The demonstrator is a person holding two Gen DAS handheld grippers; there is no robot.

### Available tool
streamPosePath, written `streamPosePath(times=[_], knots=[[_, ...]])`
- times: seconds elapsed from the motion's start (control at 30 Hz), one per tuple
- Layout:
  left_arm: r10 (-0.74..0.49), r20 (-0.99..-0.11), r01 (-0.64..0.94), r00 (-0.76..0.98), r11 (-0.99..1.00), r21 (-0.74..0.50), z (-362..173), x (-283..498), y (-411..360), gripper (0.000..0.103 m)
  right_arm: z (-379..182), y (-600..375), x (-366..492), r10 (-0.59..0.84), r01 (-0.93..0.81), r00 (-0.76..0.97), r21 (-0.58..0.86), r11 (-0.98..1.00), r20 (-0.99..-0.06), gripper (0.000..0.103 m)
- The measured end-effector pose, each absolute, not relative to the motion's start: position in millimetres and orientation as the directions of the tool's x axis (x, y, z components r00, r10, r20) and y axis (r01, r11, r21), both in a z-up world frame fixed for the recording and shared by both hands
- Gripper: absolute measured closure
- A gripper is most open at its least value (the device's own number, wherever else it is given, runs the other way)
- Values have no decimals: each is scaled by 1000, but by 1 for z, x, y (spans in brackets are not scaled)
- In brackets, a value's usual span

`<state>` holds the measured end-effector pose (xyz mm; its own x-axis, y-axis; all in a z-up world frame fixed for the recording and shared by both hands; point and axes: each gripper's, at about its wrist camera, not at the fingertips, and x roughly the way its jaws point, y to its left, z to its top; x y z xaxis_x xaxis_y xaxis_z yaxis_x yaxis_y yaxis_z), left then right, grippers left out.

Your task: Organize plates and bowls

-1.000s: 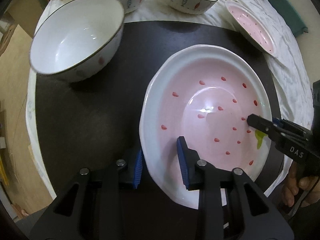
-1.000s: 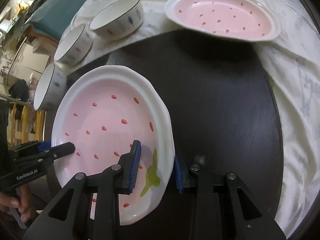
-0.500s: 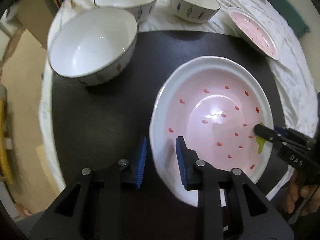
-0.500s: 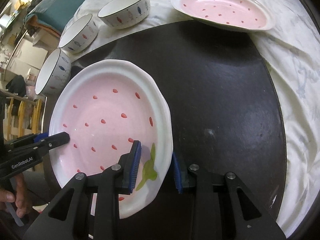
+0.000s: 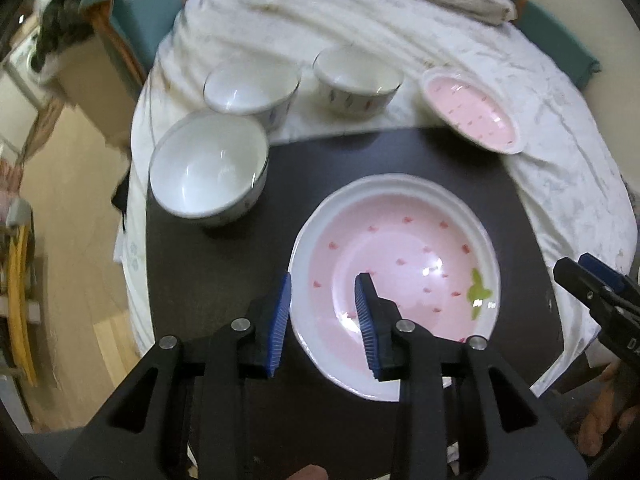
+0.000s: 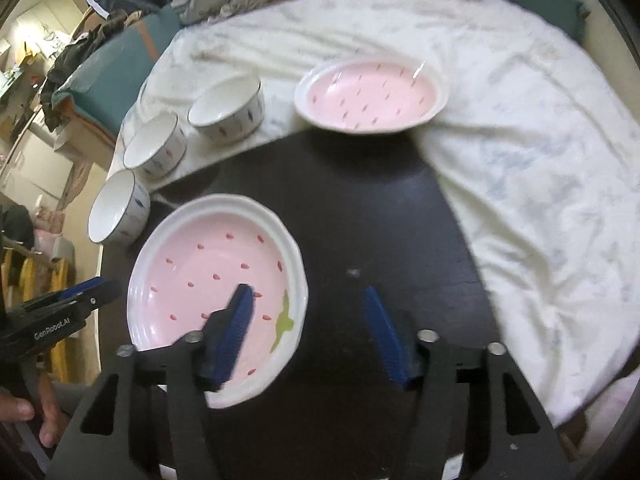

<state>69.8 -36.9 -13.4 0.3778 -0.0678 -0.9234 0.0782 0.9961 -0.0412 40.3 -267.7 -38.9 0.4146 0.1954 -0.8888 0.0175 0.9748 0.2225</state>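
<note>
A large pink plate (image 5: 400, 264) (image 6: 212, 276) with red flecks and a green mark lies flat on the dark round table (image 5: 360, 152). My left gripper (image 5: 323, 320) hovers above the plate's left rim. Its jaws are opening, and the rim shows between the pads untouched. My right gripper (image 6: 310, 328) hangs above the plate's right rim, also opening and now wide, gripping nothing. Each gripper's tip appears in the other's view: the right gripper (image 5: 580, 276) and the left gripper (image 6: 96, 288). A second pink plate (image 5: 472, 120) (image 6: 372, 96) sits at the back on white cloth.
Three white bowls stand at the left: a big one (image 5: 208, 172) (image 6: 116, 208) on the table edge, and two smaller bowls (image 5: 252, 88) (image 5: 356, 76) on the cloth (image 6: 520, 120) behind. Crumpled cloth covers the back and right. A person's hand (image 6: 24, 412) holds the left gripper.
Both grippers have let go of the large plate's rim and risen above it. The right jaws spread wide and the left ones a little. The plate now lies on the table.
</note>
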Motion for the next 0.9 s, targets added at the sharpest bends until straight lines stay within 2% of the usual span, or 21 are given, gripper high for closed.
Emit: streamPosePath(times=[0.03,0.07,0.1,0.13,0.17,0.23,0.27,0.3,0.43,0.57,0.7,0.9], knots=[[-59,-912,80,405,996,-29,-7,67,-37,58,-31,-267,38,189,19,426,218,976,-885,29],[-58,-907,79,418,997,-27,-5,66,-35,37,-26,-267,36,186,21,433,216,976,-882,27],[-68,-896,77,438,996,-38,0,64,-32,28,-20,-266,34,182,23,440,213,977,-880,23],[-80,-888,73,454,996,-52,4,64,-29,13,-11,-266,30,176,23,453,209,978,-874,21],[-88,-879,64,469,996,-65,7,63,-25,6,-4,-265,28,169,25,464,203,979,-870,17],[-110,-867,58,486,994,-94,11,64,-20,0,7,-265,27,165,35,469,205,978,-867,8],[-124,-862,60,491,992,-108,13,64,-19,0,8,-264,27,176,36,467,217,976,-867,1],[-129,-858,54,497,992,-118,14,64,-18,0,11,-264,27,194,35,462,236,971,-865,0],[-145,-829,20,540,987,-160,16,61,-14,0,15,-268,29,206,64,443,261,963,-872,0],[-68,-758,-33,648,993,-117,27,54,-11,0,15,-273,28,141,90,468,206,974,-872,0],[-59,-775,2,629,997,-75,27,61,-21,0,5,-274,22,41,63,474,80,995,-879,0],[-80,-806,41,587,997,-69,30,76,-45,0,-4,-298,24,114,59,485,162,985,-867,0]])
